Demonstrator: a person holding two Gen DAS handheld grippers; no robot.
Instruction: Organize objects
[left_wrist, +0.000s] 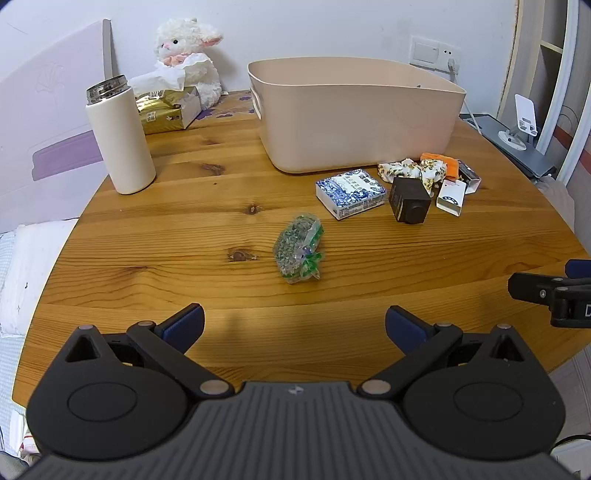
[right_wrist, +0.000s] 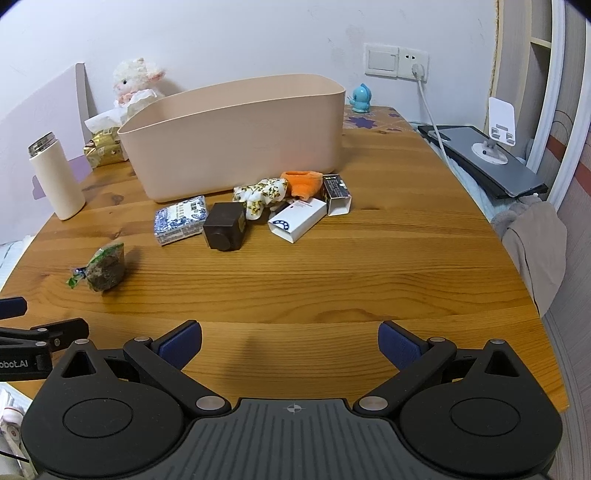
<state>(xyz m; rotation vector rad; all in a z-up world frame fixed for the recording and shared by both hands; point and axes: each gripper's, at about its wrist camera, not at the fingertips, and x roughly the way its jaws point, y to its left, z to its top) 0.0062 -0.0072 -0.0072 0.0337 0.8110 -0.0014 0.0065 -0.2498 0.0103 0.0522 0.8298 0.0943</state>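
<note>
A beige plastic bin (left_wrist: 354, 114) (right_wrist: 236, 136) stands at the back of the round wooden table (left_wrist: 184, 229). In front of it lie a blue-patterned box (left_wrist: 350, 192) (right_wrist: 181, 219), a dark brown cube box (left_wrist: 409, 201) (right_wrist: 224, 227), a floral cloth (left_wrist: 413, 170) (right_wrist: 262, 194), an orange item (left_wrist: 441, 160) (right_wrist: 303, 182), a white box (left_wrist: 451, 195) (right_wrist: 297, 219) and a dark-ended white box (right_wrist: 336, 194). A green-tied bag of granules (left_wrist: 299, 253) (right_wrist: 103, 267) lies nearer. My left gripper (left_wrist: 294, 328) is open above the near table edge, empty. My right gripper (right_wrist: 290, 345) is open too, empty.
A white thermos (left_wrist: 120, 136) (right_wrist: 57, 177) stands at the left, with a tissue pack (left_wrist: 162, 107) and a plush lamb (left_wrist: 188, 55) behind it. A blue figurine (right_wrist: 360, 98), a wall socket with cable (right_wrist: 417, 62), and a phone stand on a grey tablet (right_wrist: 495, 147) are at the right.
</note>
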